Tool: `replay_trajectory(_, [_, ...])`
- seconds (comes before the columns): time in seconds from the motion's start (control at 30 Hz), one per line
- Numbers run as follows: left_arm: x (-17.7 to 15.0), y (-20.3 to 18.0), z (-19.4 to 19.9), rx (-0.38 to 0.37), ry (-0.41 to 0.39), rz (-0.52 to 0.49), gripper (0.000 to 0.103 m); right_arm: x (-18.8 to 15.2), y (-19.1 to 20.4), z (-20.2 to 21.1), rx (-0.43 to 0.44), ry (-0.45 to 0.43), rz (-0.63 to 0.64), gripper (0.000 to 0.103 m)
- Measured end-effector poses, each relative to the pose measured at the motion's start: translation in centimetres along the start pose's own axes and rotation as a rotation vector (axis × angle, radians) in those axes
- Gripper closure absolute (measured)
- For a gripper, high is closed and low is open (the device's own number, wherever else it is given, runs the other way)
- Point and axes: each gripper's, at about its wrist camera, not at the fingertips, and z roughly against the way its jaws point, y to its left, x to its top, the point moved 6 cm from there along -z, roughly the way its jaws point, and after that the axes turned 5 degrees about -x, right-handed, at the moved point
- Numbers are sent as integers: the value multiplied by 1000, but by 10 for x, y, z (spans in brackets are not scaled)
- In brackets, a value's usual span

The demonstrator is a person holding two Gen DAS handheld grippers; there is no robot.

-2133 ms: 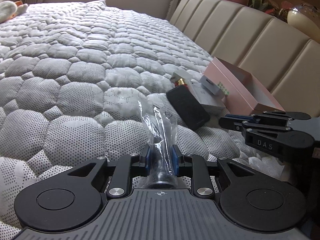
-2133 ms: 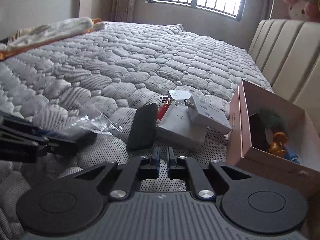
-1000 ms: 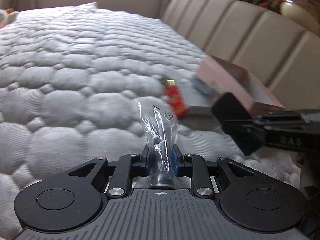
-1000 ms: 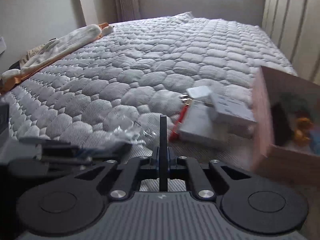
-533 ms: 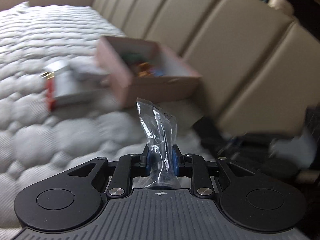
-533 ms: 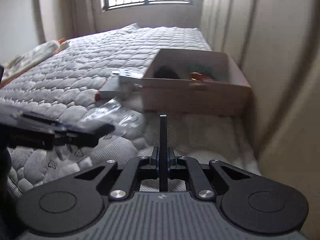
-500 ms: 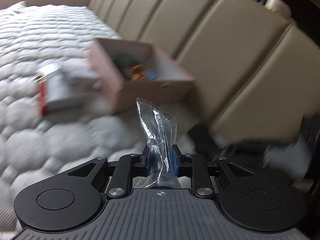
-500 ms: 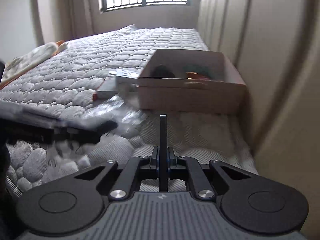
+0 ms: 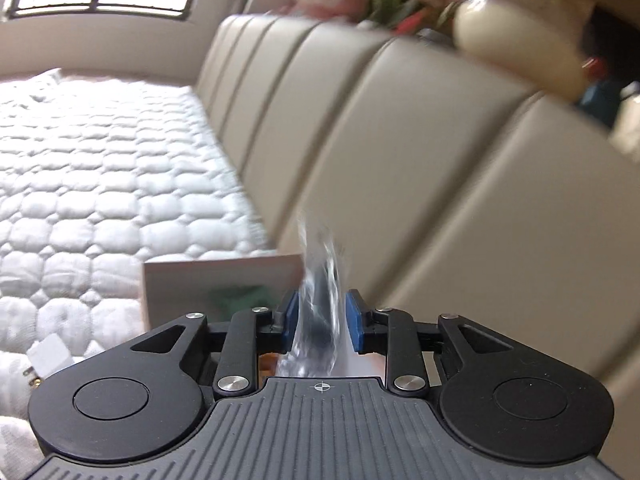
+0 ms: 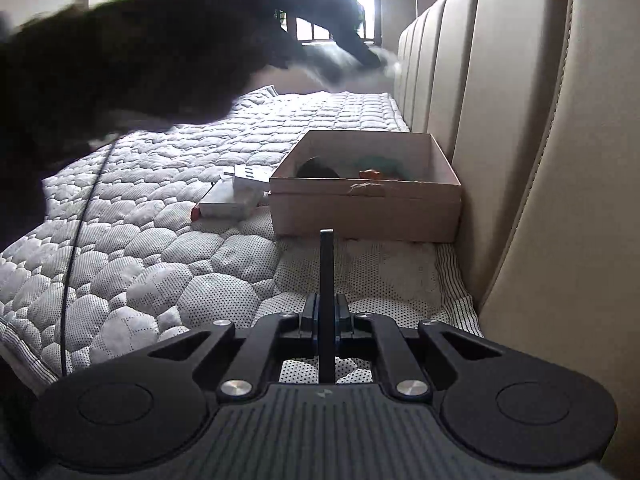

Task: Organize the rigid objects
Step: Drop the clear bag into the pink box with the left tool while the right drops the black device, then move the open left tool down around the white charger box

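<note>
My left gripper (image 9: 322, 318) is shut on a dark object in a clear plastic bag (image 9: 320, 292) and holds it above the open pink box (image 9: 224, 276). In the right wrist view the left gripper (image 10: 368, 58) shows as a dark blur high above the box (image 10: 364, 208). My right gripper (image 10: 326, 320) is shut on a thin black flat object (image 10: 326, 264), seen edge-on, just in front of the box. The box holds a dark item (image 10: 318, 168), an orange toy (image 10: 370, 174) and something green.
The quilted mattress (image 10: 180, 248) lies left, the beige padded headboard (image 10: 520, 160) right. White boxes (image 10: 232, 198) and a red item (image 10: 195, 212) lie left of the pink box. A white plug (image 9: 48, 358) shows at lower left. A cable (image 10: 80, 232) hangs at left.
My left gripper has risen and swung over the pink box with the bagged object. My right gripper has moved a little closer to the box, still holding the black flat object.
</note>
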Motion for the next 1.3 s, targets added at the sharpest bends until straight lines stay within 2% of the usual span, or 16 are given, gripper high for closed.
replay_trajectory(0.07, [-10,7,-12,34,31,1,75,-1,1,-1,2,4,4,96])
replay_trajectory(0.27, [-38,25,-8,34,56,22,75,-5,1,-8,-2,29,9,96])
replay_trajectory(0.5, [-83,36,48,0,26,-4,75,-1,1,-20,-9,67,8,96])
replay_trajectory(0.63, [-118,59,80,65,39,17,75,14,-3,-27,-11,84,5,96])
replay_trajectory(0.8, [-150,92,123,75,19,85,75,66,-10,-39,-54,35,-6,96])
replay_trajectory(0.93, [-161,123,146,101,21,134,75,140,-17,-63,-159,-74,-31,96])
replay_trajectory(1.0, [-165,135,156,121,18,154,75,173,-15,-87,-185,-88,7,95])
replay_trajectory(1.07, [-169,149,166,130,11,177,75,191,-18,-109,-217,-62,23,83])
replay_trajectory(1.1, [-171,156,169,135,9,188,75,195,-20,-116,-239,-38,10,67])
replay_trajectory(1.13, [-174,163,172,140,6,199,75,195,-23,-119,-240,-23,-15,55])
replay_trajectory(1.23, [-178,181,171,156,6,239,75,177,-27,-110,-187,-31,-79,45])
replay_trajectory(1.3, [-178,187,167,155,9,258,75,152,-20,-101,-194,-35,-45,44])
